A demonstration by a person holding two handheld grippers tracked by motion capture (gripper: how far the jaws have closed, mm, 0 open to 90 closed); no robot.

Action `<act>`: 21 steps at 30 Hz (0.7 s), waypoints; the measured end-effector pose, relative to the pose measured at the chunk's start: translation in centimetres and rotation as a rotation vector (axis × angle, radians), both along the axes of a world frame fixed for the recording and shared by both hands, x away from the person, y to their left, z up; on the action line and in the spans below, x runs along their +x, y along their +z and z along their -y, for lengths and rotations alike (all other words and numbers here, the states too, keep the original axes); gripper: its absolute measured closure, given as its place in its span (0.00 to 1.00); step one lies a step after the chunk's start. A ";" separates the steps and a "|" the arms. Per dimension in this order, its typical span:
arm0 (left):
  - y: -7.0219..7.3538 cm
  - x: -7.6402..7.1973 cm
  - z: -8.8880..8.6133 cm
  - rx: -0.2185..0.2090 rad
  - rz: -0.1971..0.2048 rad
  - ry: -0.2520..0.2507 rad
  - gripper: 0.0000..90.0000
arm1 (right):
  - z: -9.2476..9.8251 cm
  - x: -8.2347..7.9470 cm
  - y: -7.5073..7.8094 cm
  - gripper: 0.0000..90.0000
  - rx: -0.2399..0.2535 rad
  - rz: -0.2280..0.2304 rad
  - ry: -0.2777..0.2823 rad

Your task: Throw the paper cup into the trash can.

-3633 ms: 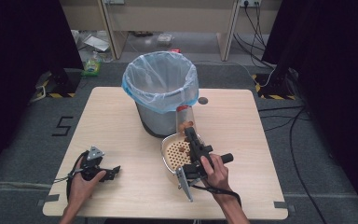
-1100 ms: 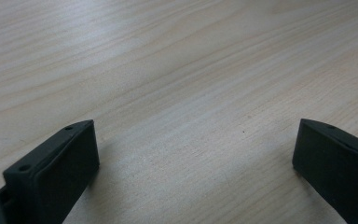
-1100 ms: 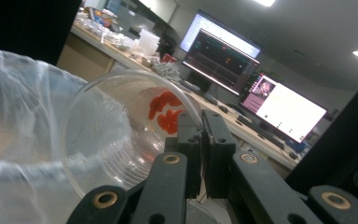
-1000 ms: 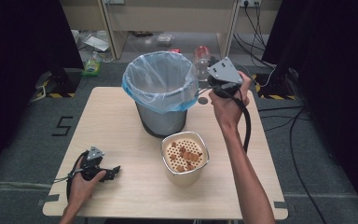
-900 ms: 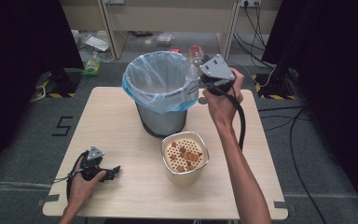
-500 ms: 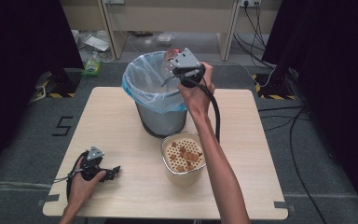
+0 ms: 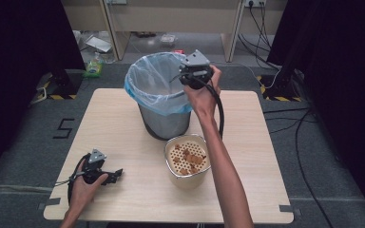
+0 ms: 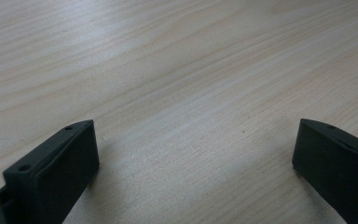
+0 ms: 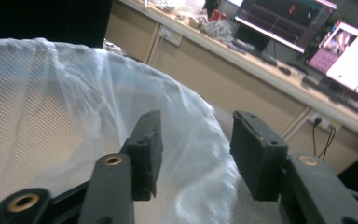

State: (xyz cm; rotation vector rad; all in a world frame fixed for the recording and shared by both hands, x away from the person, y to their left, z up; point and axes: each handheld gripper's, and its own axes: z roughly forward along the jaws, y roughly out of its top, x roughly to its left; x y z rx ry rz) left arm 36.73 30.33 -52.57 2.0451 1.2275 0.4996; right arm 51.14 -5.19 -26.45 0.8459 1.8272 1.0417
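Observation:
A grey bin with a pale blue liner [image 7: 142, 97] stands at the back middle of the wooden table [image 7: 119, 128]. My right gripper [image 7: 184, 76] hovers at the bin's right rim, held high by an outstretched arm. In the right gripper view its jaws [image 9: 193, 140] stand open with nothing between them, over the white liner [image 9: 51, 116]. A cream perforated bowl [image 7: 187, 178] holding brown pieces sits in front of the bin. My left gripper [image 7: 110, 176] rests on the table at the front left, open [image 8: 193, 154] over bare wood.
The right arm and its black cable [image 7: 218, 109] cross above the bowl. Behind the table are desk legs, a green bottle [image 7: 94, 66] and clutter on the floor. Cables [image 7: 271, 52] run at the back right. Monitors [image 9: 307, 28] sit on a far desk.
The right hand carried a red-capped container from beside the bowl up and leftward to the bin's rim. Its jaws now stand open, holding nothing. The left hand has not moved.

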 end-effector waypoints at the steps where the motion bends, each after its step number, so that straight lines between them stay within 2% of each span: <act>1: 0.0 0.0 0.0 0.000 0.000 0.000 0.00 | 1.5 -0.2 0.0 0.51 0.016 -0.019 -0.014; 3: 0.0 0.0 0.0 0.000 0.000 0.000 0.00 | 2.0 -0.4 0.0 0.50 0.025 -0.027 -0.019; 5: 0.0 0.0 0.0 0.000 0.000 0.000 0.00 | 4.0 -0.8 0.0 0.46 0.061 -0.068 -0.023; 6: 0.0 0.0 0.0 0.000 0.000 0.000 0.00 | 4.0 -0.8 0.0 0.46 0.061 -0.068 -0.023; 7: 0.0 0.0 0.0 0.000 0.000 0.000 0.00 | 5.4 -1.3 0.0 0.44 0.081 -0.083 -0.032; 13: 0.0 0.0 0.0 0.002 0.001 0.001 0.00 | 8.6 -2.4 -0.7 0.41 0.098 -0.112 -0.050; 17: 0.0 0.0 0.0 0.002 0.001 0.001 0.00 | 10.1 -3.3 -1.5 0.39 0.118 -0.151 -0.046; 21: 0.0 0.0 0.0 0.002 0.002 0.001 0.00 | 11.3 -4.4 -2.7 0.38 0.101 -0.167 -0.040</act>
